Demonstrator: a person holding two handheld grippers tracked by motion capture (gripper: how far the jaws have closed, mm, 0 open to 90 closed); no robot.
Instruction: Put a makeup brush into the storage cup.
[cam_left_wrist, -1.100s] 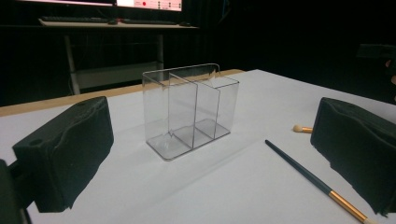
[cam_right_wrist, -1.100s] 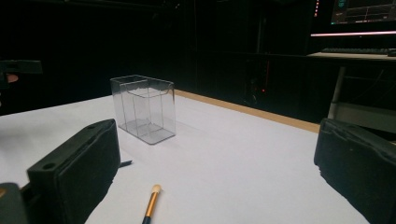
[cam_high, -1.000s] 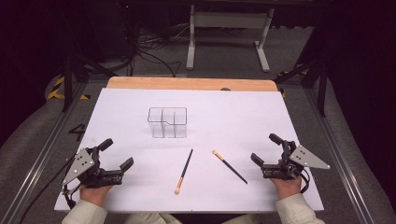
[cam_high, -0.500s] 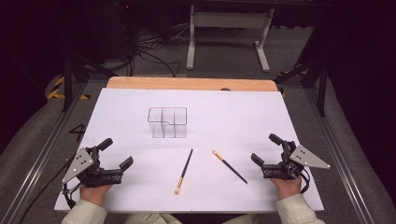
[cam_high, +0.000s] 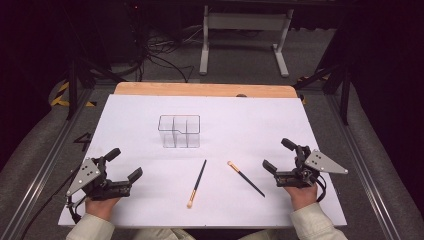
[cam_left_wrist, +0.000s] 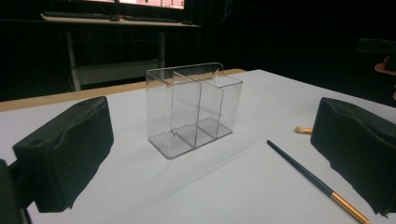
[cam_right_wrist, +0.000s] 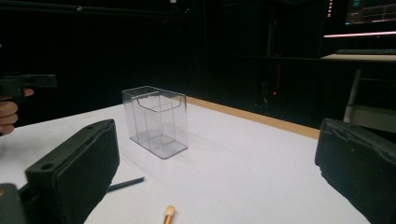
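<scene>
Two brushes lie flat on the white worktop, in front of a clear box. The left brush and the right brush lean apart like a V, one near each hand, so each is easy to reach. The box stands upright with its top open, ready to hold them. The left hand-held gripper and the right hand-held gripper rest at the sides, wide open and holding nothing.
</scene>
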